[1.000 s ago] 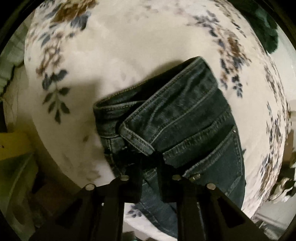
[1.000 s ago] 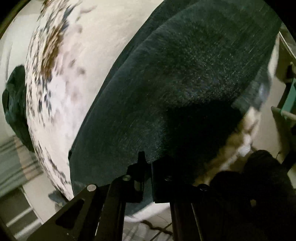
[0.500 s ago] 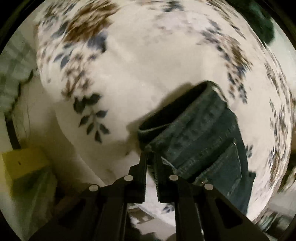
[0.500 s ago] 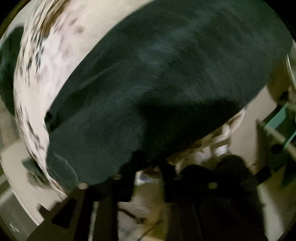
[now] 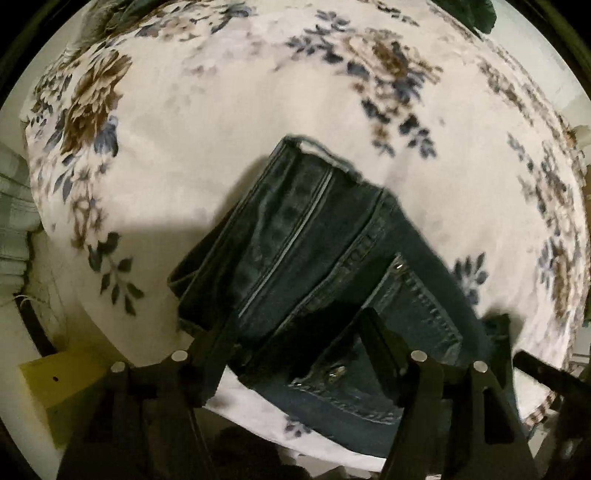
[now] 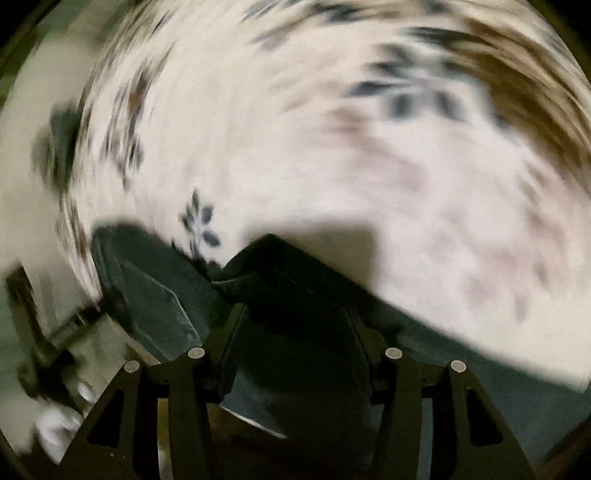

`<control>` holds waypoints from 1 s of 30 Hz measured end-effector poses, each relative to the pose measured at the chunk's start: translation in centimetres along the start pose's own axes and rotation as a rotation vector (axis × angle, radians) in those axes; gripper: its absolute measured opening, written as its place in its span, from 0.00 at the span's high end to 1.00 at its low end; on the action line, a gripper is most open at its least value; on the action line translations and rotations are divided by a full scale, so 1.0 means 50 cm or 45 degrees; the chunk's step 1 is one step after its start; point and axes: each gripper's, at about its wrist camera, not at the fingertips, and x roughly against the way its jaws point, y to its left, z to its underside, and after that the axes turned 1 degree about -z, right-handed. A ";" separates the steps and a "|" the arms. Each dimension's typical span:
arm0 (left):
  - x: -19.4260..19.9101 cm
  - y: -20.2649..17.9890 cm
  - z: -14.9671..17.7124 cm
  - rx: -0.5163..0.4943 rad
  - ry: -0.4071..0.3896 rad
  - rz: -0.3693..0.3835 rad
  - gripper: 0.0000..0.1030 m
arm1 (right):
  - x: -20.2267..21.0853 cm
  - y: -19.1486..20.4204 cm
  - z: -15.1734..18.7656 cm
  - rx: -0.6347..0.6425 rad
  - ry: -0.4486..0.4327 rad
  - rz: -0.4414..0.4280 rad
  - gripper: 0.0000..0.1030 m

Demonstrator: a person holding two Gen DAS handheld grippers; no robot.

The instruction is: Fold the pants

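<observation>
One pair of dark denim pants [image 5: 332, 266] is seen, laid in a folded bundle near the front edge of a surface covered with a floral cloth [image 5: 229, 122]. What lies under the cloth cannot be told. A doubled layer is turned over the upper half of the bundle, with its seam running slantwise, while a back pocket with rivets is left showing toward the near edge. The bundle is judged to have been set there so that the fold can be flattened and checked within easy reach of both tools; the fold itself looks nearly complete.

Two grippers are counted, one per hand. The left gripper [image 5: 295, 328] is held with its jaws spread wide, straddling the near part of the denim without anything being clamped; this is judged a stance for letting go or for pressing the fold down. The right gripper [image 6: 291, 321] is likewise held wide apart, with dark fabric lying between and beneath its fingers, though nothing is seen to be pinched. That view is heavily smeared, so contact with the cloth cannot be settled.

Further out, one yellow box [image 5: 51, 384] is seen beyond the left front edge, below the cloth, and one dark green item [image 5: 469, 11] lies at the far edge.
</observation>
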 end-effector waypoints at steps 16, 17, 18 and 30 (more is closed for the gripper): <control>0.008 0.055 0.031 -0.005 0.032 -0.033 0.36 | 0.164 -0.086 0.006 -0.021 -0.314 0.096 1.00; 0.006 0.063 0.032 0.007 0.039 -0.034 0.36 | 0.172 -0.103 -0.014 -0.073 -0.282 -0.016 1.00; 0.002 0.075 0.031 0.019 0.047 -0.037 0.36 | 0.166 -0.104 -0.026 -0.112 -0.243 -0.143 1.00; -0.010 0.099 0.039 0.013 0.049 -0.085 0.36 | -0.068 -0.011 -0.066 -0.100 0.115 -0.247 0.80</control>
